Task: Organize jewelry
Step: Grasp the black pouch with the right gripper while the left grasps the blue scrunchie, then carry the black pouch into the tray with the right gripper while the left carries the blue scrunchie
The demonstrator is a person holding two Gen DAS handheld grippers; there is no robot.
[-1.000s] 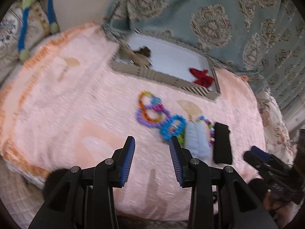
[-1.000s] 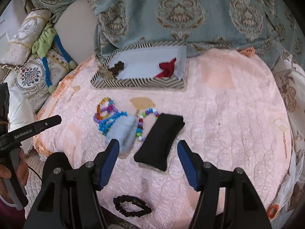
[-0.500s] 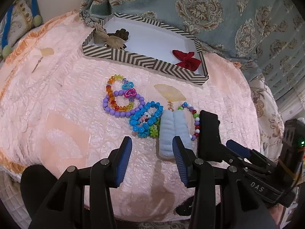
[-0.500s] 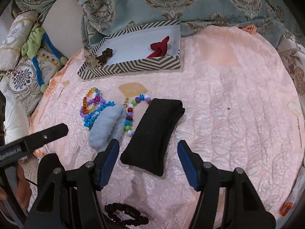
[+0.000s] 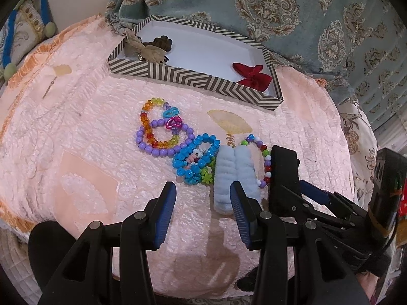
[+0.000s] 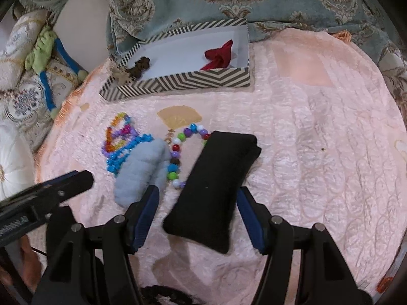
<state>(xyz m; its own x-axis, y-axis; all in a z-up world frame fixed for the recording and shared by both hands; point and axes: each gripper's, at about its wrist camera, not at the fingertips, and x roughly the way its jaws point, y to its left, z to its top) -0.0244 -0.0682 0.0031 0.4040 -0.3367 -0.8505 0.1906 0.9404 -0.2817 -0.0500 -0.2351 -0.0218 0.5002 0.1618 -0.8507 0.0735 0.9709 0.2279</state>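
Several bead bracelets point(image 5: 162, 132) lie on the pink quilt, with a blue one point(image 5: 195, 160) beside a fluffy light-blue scrunchie point(image 5: 232, 167) and a black pouch point(image 6: 216, 183). A multicoloured bead bracelet point(image 6: 178, 152) lies between scrunchie and pouch. A striped box point(image 5: 178, 72) at the back holds a red bow point(image 5: 253, 75) and brown pieces point(image 5: 160, 43). My left gripper point(image 5: 202, 213) is open, just short of the scrunchie. My right gripper point(image 6: 197, 216) is open with its fingers on either side of the pouch's near end.
A teal patterned blanket point(image 5: 305, 12) lies behind the box. Cushions and a green and blue toy point(image 6: 48, 50) are at the left. A black scrunchie point(image 6: 165, 296) lies at the near edge under my right gripper. A small earring point(image 5: 51, 84) lies far left.
Both grippers moved forward and lower toward the quilt. The right gripper's fingers now straddle the black pouch's near end. The left gripper closed in on the light-blue scrunchie.
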